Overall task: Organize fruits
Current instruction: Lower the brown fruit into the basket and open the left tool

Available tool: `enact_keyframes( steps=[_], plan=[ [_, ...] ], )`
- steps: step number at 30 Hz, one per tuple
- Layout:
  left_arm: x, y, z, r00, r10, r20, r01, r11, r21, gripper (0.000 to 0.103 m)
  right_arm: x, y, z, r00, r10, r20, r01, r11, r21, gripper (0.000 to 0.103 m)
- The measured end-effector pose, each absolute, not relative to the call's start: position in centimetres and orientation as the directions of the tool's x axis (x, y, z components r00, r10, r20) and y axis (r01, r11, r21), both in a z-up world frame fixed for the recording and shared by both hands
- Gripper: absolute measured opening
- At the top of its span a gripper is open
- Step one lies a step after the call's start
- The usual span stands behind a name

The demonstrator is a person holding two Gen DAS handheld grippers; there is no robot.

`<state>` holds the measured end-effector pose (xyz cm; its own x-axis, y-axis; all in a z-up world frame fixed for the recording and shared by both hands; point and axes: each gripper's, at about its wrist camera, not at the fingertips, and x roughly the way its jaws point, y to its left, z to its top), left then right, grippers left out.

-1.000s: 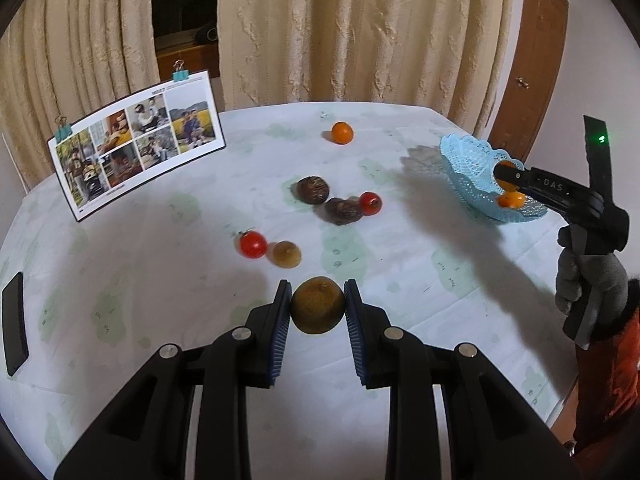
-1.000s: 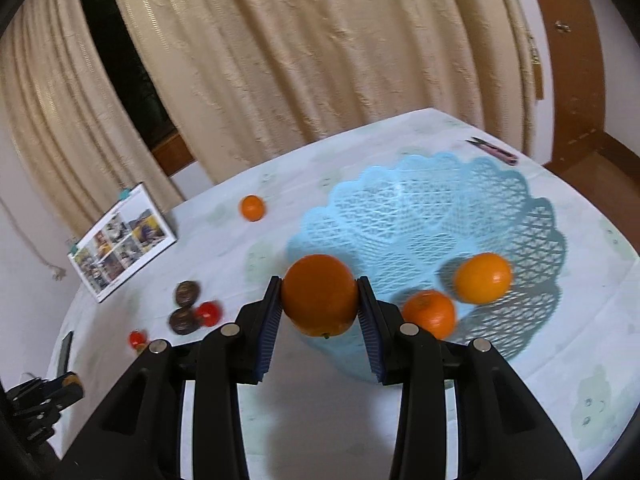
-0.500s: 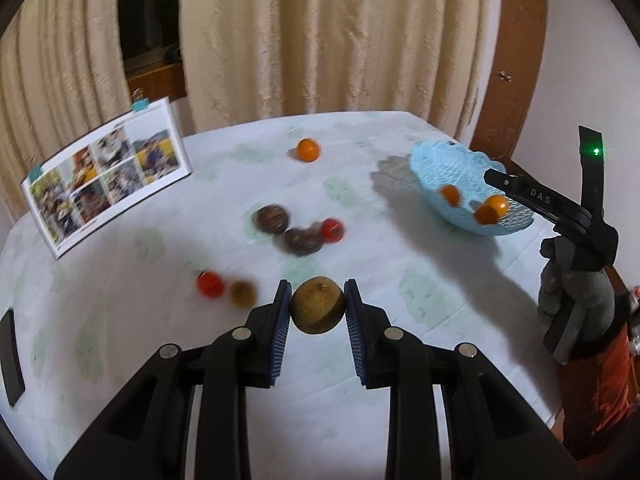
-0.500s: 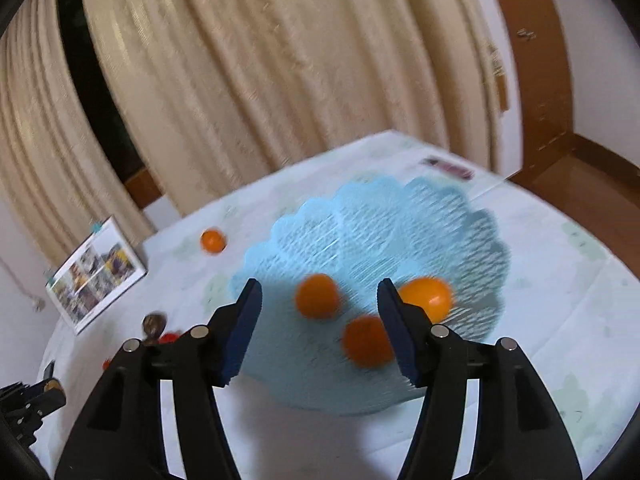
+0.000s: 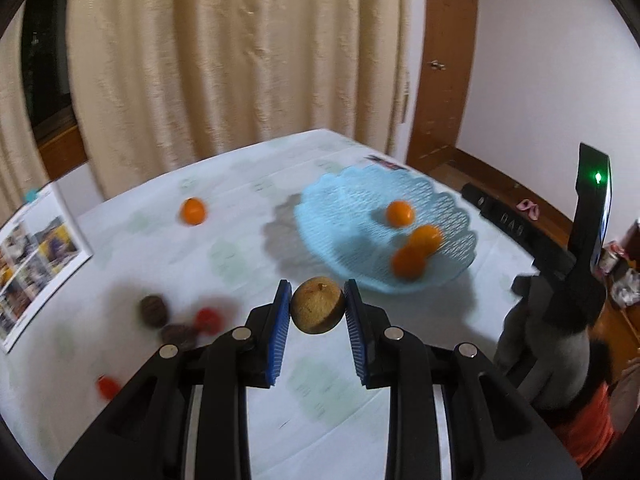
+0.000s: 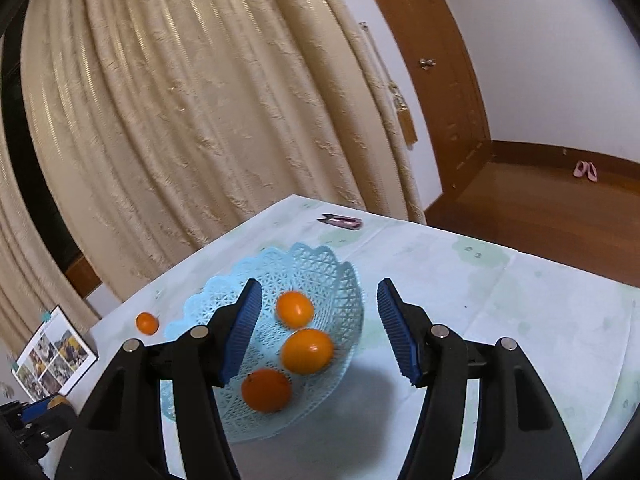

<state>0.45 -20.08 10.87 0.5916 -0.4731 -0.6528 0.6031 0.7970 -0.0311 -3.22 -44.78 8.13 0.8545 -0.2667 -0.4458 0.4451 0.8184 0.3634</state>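
Note:
My left gripper (image 5: 317, 307) is shut on a brown round fruit (image 5: 317, 305) and holds it above the table, just short of the light blue lattice basket (image 5: 348, 208). Three oranges (image 6: 307, 350) lie in the basket (image 6: 340, 280). My right gripper (image 6: 318, 330) is open and empty above the basket; in the left wrist view it shows at the right (image 5: 504, 228). One orange (image 5: 193, 211) lies loose on the table, also seen in the right wrist view (image 6: 147, 323). Dark brown fruits (image 5: 153, 310) and red fruits (image 5: 208, 319) lie blurred at the left.
A photo card (image 5: 36, 256) stands at the table's left, also in the right wrist view (image 6: 54, 354). A small pink clip (image 6: 341, 222) lies beyond the basket near the far edge. Curtains hang behind the table; a wooden door frame is at the right.
My right gripper opened and let its orange drop into the basket, then drew up and back. My left gripper carried the brown fruit to the right, toward the basket.

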Motion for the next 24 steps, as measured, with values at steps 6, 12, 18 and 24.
enact_keyframes(
  steps=[6,12,18,24],
  plan=[
    [2.4,-24.3,9.8,0.552,-0.511,-0.659,0.644,0.764,-0.053,0.027,-3.4,-45.3,8.1,0.853,-0.273,-0.446,0.455,0.806,0.379,0.062],
    [3.9,-26.6,8.6,0.531,-0.507,-0.679,0.651,0.757,-0.056,0.027,-3.5,-45.4,8.1,0.856,-0.268,-0.442,0.454,0.801,0.392,0.067],
    [4.8,-28.0,7.4,0.509,-0.505,-0.697,0.657,0.751,-0.065,0.028,-3.5,-45.4,8.0,0.858,-0.261,-0.441,0.447,0.803,0.395,0.067],
    [5.2,-27.7,7.5,0.528,-0.498,-0.688,0.634,0.770,-0.071,0.071,-3.6,-45.4,8.0,0.858,-0.261,-0.442,0.448,0.801,0.397,0.067]
  ],
)
